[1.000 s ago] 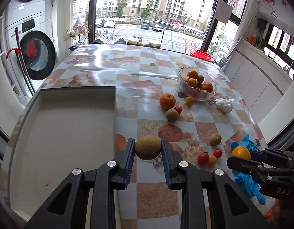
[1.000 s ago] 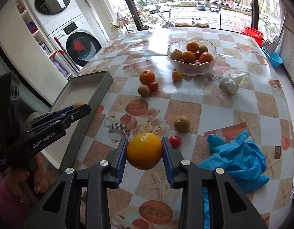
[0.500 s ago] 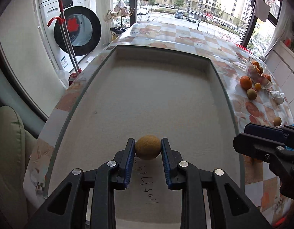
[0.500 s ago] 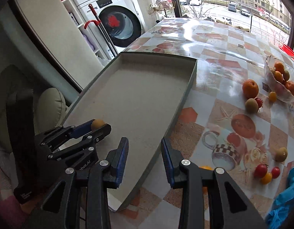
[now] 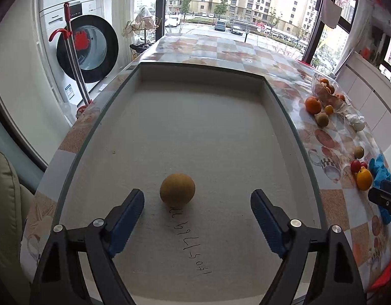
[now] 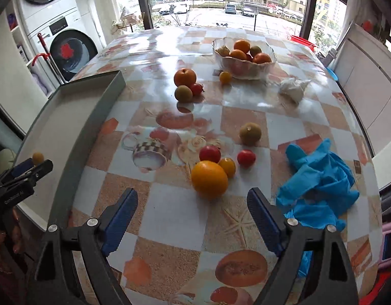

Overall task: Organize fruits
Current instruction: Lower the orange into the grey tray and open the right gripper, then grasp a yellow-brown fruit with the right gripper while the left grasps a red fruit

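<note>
Between the spread jaws of the left gripper (image 5: pixel 197 208), which have just been opening, a tan fruit (image 5: pixel 177 189) sits free on the tray (image 5: pixel 221 132) floor, touching neither pad. It lies near the tray's near end, just beyond handwritten digits on the floor. It is the only fruit seen in the tray.

The right gripper (image 6: pixel 193 206) has likewise just been opening; its jaws stand wide, holding nothing. The orange (image 6: pixel 209 179) rests on the table (image 6: pixel 246 231) just beyond the pads, well right of the tray, so it is not yet sorted.

Judgement: the task is at an early stage. Still outside the tray: the orange and, touching or just beside it, two red fruits (image 6: pixel 209 153) and a small yellow one (image 6: pixel 227 167); a brownish fruit (image 6: pixel 250 133) further on; three fruits (image 6: pixel 185 77) nearer the bowl (image 6: pixel 243 57), plus a small yellow one at its foot. Whether the bowl's contents also belong in the tray cannot be told.

Room: the tray floor is almost wholly open beyond the tan fruit. Its raised right wall stands between the loose fruit and the floor and must be cleared on each carry. A blue glove (image 6: pixel 320 178) lies just right of the right gripper. The tray's near end sits close to the table edge.
</note>
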The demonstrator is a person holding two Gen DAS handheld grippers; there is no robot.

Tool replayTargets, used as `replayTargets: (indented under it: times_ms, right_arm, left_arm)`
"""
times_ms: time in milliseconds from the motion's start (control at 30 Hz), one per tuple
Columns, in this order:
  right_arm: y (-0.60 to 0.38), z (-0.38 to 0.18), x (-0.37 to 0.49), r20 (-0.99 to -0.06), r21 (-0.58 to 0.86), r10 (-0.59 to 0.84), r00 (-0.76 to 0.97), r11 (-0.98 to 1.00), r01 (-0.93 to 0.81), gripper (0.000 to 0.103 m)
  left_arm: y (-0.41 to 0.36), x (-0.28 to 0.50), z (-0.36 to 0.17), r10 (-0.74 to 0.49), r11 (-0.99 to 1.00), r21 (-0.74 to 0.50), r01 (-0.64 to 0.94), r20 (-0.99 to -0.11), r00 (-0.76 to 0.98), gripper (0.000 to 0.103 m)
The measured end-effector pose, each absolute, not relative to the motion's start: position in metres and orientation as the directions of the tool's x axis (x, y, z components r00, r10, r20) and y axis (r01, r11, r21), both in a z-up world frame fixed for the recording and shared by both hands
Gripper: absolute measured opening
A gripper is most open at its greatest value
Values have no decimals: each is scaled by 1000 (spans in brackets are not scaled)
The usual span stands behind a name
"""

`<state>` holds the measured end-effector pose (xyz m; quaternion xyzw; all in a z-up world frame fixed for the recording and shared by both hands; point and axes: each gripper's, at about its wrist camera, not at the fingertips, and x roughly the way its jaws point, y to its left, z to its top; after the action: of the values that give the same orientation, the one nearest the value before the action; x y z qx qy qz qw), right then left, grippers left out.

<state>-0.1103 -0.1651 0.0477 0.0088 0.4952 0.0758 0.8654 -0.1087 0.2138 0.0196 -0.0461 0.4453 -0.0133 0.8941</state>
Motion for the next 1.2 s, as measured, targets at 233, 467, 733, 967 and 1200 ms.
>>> replayTargets:
  times_ms: [233,467,733,967,1200]
  right_arm:
    - [-179,22,-90,-861,81,68,503,997,5,86]
    - [-171,26,-90,-854,108,90,512,994,5,39]
    - [-82,71,-110,-785,277,379,490,922,-269,39]
    - [2,69,-98,-790,298,477,386,848,-438,46]
    - [-104,92,-119,-753,241,403,519,904,-353,88]
  left_arm:
    - [219,-125,26,-75,997,-81,18,-790,609,87]
    - [220,-143,38,-76,997,-63,44,-781,619,87]
    - [224,-161,46,-41,999,-54,-2,-780,625,87]
    - [222,-179,60,23,999,2,-34,-781,624,87]
    - [151,-187,75,-4,996,55,74,-776,630,87]
